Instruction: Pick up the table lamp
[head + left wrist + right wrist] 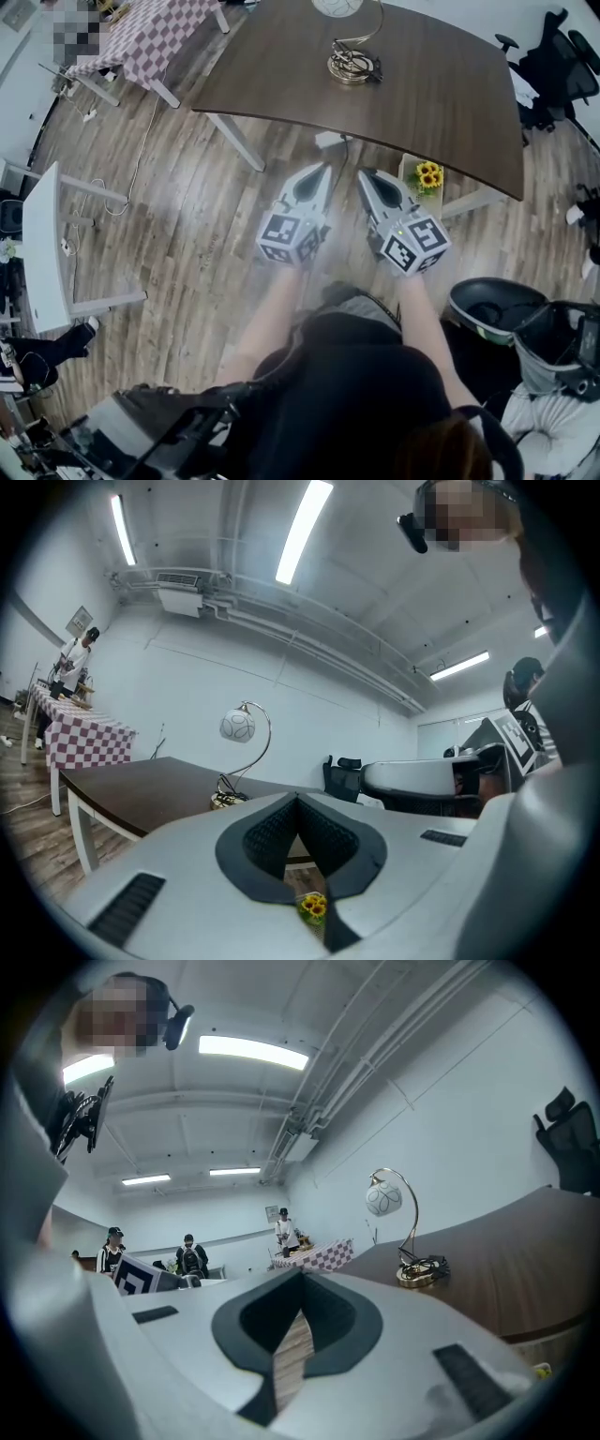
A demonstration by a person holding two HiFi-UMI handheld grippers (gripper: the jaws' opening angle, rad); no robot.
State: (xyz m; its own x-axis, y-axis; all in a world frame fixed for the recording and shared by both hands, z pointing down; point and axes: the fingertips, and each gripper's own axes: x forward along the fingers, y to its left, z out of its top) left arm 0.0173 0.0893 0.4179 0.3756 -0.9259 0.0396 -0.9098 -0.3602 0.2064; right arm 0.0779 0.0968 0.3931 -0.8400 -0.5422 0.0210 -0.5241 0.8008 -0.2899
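- Dark brown wooden table [441,103] with a curved front edge and white legs stands on a floor of grey-brown wood planks [187,216].
- On the far part of that table stands the table lamp [352,64]: a round brass base with a dark cord coiled on it, a thin curved gold arm and a white globe shade. It is upright and nothing touches it.
- Left gripper [322,172], grey with a marker cube at its rear, is held over the floor in front of the table. Its jaws are pressed together with nothing between them.
- Right gripper [367,178] is just beside it, pointing toward the table's front edge. Its jaws are likewise closed and empty. Both are well apart from the lamp.
- Small bunch of yellow sunflowers [428,175] sits low by the table's front edge, near the right gripper.
- Farther off are a table under a red-and-white checked cloth [155,33], a white desk [45,244] at the left and black office chairs [553,66] at the right.
- White walls and long ceiling strip lights [305,527] close the room, and people stand in the distance.
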